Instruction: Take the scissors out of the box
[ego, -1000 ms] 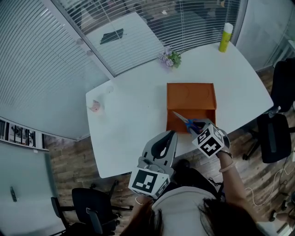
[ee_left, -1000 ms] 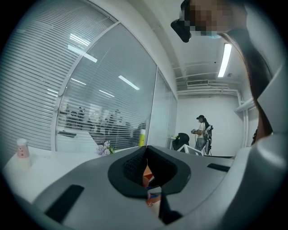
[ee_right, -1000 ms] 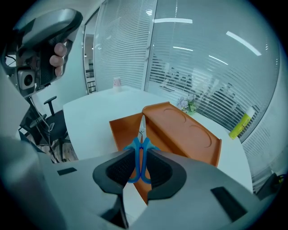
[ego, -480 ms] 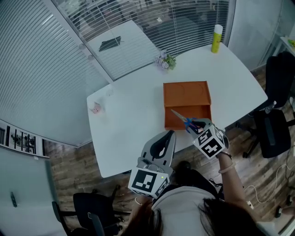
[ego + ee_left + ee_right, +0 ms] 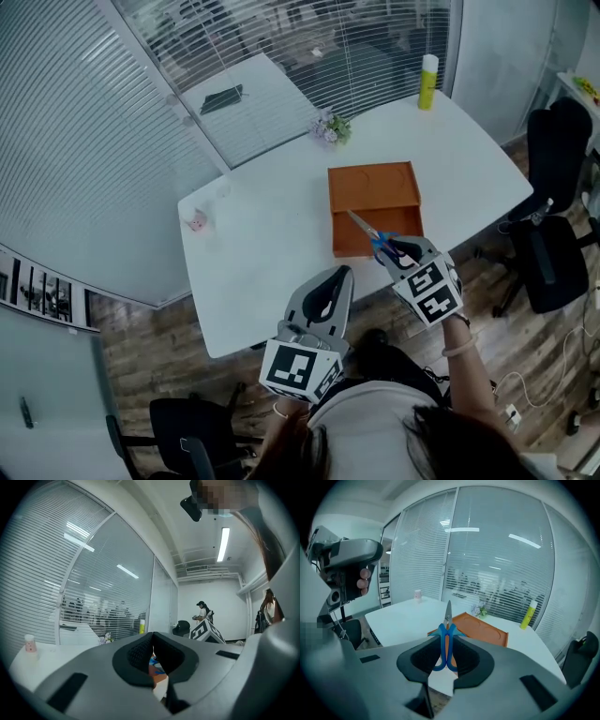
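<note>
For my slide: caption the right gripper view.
Right gripper grips blue scissors by the handles, tips toward the orange box.

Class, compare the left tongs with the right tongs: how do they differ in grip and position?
The right tongs clamp the blue handles of the scissors; the left tongs are shut on nothing. The right tongs are by the near wall of the orange box; the left tongs are left of it, at the near edge of the table. Both carry a marker cube.
</note>
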{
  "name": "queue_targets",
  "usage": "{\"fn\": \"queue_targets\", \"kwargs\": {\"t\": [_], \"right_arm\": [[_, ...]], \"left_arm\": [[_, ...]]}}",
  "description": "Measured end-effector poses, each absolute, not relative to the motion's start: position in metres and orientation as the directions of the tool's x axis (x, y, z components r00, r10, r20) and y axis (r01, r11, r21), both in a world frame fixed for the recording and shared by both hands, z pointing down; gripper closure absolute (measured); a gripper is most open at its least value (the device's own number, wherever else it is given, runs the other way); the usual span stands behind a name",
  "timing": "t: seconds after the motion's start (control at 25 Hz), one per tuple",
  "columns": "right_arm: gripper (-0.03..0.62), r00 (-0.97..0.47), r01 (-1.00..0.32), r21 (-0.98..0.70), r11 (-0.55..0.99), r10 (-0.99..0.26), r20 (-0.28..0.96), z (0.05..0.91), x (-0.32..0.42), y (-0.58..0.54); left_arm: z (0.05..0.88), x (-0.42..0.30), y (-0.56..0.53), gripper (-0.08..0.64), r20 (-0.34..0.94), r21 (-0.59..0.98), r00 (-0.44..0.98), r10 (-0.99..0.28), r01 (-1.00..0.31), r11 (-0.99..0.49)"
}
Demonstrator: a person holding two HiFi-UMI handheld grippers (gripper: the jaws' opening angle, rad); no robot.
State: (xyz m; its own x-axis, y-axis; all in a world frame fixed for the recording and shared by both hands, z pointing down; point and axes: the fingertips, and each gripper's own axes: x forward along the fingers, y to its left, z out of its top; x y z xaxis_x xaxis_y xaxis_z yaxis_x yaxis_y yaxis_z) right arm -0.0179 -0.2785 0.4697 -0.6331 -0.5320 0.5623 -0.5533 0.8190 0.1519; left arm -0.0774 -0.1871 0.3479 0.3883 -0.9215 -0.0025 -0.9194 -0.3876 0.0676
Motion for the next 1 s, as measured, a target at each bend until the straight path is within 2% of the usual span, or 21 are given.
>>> {"fn": "queue_targets", "kwargs": {"t": [1.0], "right_arm": [[0.482,-0.635,-0.697,0.163,0.698,-0.707,0.311,0.381,0.012,-0.189]], "left_arm": [[0.33,-0.078,-0.117,0.541,-0.038,0.057,0.408,-0.912,-0.91,-0.41]]}}
